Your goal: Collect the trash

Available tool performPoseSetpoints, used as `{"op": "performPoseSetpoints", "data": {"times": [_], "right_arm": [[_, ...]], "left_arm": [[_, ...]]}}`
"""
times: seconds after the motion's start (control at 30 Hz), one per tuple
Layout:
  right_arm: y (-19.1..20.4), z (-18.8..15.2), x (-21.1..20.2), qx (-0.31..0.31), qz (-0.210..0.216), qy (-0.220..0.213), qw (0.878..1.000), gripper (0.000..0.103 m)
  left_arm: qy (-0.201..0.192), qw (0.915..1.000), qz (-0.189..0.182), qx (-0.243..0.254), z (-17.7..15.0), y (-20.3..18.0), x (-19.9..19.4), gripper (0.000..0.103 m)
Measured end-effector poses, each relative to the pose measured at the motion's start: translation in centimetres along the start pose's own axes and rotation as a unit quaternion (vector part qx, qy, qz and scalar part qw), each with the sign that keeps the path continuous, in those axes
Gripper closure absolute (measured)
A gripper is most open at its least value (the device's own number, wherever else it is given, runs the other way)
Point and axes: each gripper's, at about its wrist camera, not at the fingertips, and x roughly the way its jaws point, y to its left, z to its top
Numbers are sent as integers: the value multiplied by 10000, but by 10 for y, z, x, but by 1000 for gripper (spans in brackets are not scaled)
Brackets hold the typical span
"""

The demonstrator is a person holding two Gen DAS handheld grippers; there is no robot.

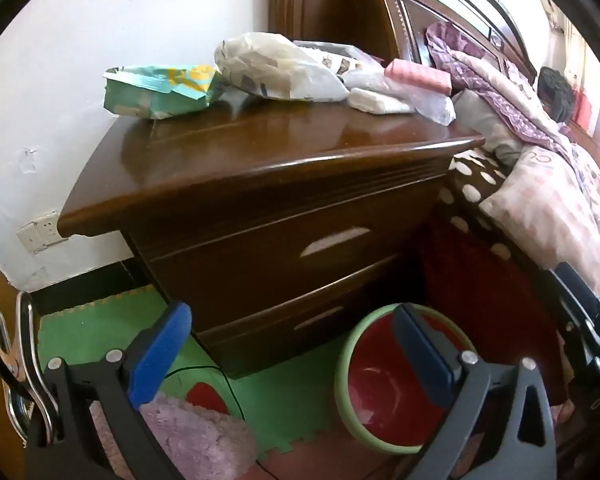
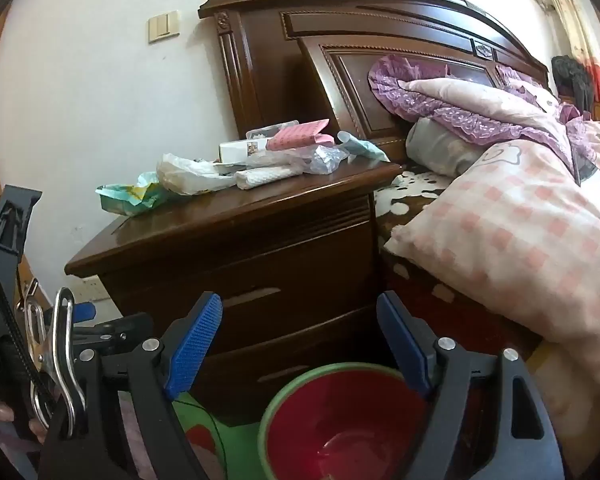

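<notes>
A dark wooden nightstand carries a heap of litter at its back: a green wipes packet, a crumpled white plastic bag, a folded tissue, a pink packet and clear wrappers. On the floor in front stands a red bin with a green rim. My left gripper hangs open and empty above the floor. My right gripper is open too, empty, over the bin.
A bed with pink checked quilt and pillows fills the right; a person's dark hair shows at its far side. Green foam mats and a purple fluffy slipper lie on the floor. A cable runs there.
</notes>
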Motion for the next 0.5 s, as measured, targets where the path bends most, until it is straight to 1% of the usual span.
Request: {"op": "performPoseSetpoints", "data": {"times": [0.07, 0.1, 0.13, 0.17, 0.3, 0.43, 0.5], "right_arm": [[-1, 1, 1, 85, 35, 50, 9999, 22], [-7, 1, -3, 152, 52, -3, 9999, 22], [-10, 1, -1, 195, 76, 64, 9998, 22], [-7, 0, -2, 106, 36, 42, 9999, 22], [-7, 0, -2, 88, -17, 74, 9999, 22], [-6, -3, 1, 18, -100, 77, 9999, 22], [-7, -4, 3, 16, -127, 101, 9999, 22]], "left_arm": [[24, 10000, -25, -28, 0, 0, 0, 0], [8, 10000, -45, -35, 0, 0, 0, 0], [-13, 10000, -61, -30, -1, -1, 0, 0], [-40, 10000, -72, -10, -5, -2, 3, 0], [-295, 9995, -75, 105, -13, -6, 2, 0], [-308, 9991, -301, 34, -9, 3, 5, 0], [-338, 9989, -312, 37, -9, 4, 5, 0]]}}
